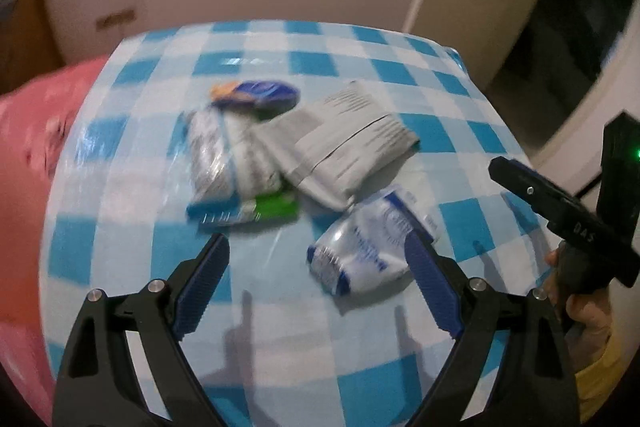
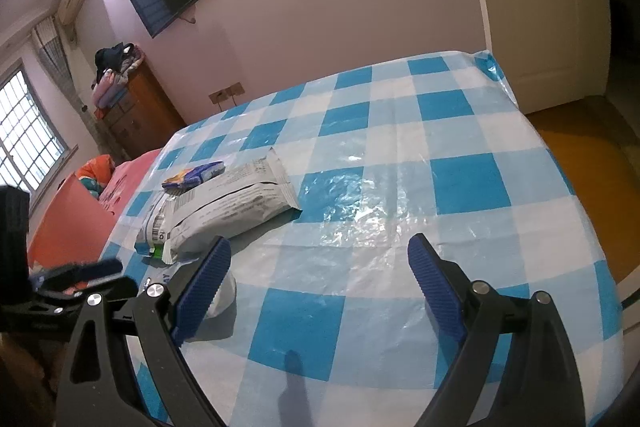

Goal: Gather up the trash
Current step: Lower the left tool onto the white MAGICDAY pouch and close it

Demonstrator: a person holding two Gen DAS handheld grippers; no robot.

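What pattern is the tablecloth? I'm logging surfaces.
Blue and white checks on the tablecloth, clearest in the right wrist view.

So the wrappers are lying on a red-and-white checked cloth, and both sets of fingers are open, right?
Not quite: the cloth is blue-and-white checked, as both wrist views show. The wrappers do lie on it, and the left gripper and right gripper both have their fingers open.

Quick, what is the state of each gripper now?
Left gripper: open, holding nothing.
Right gripper: open, holding nothing.
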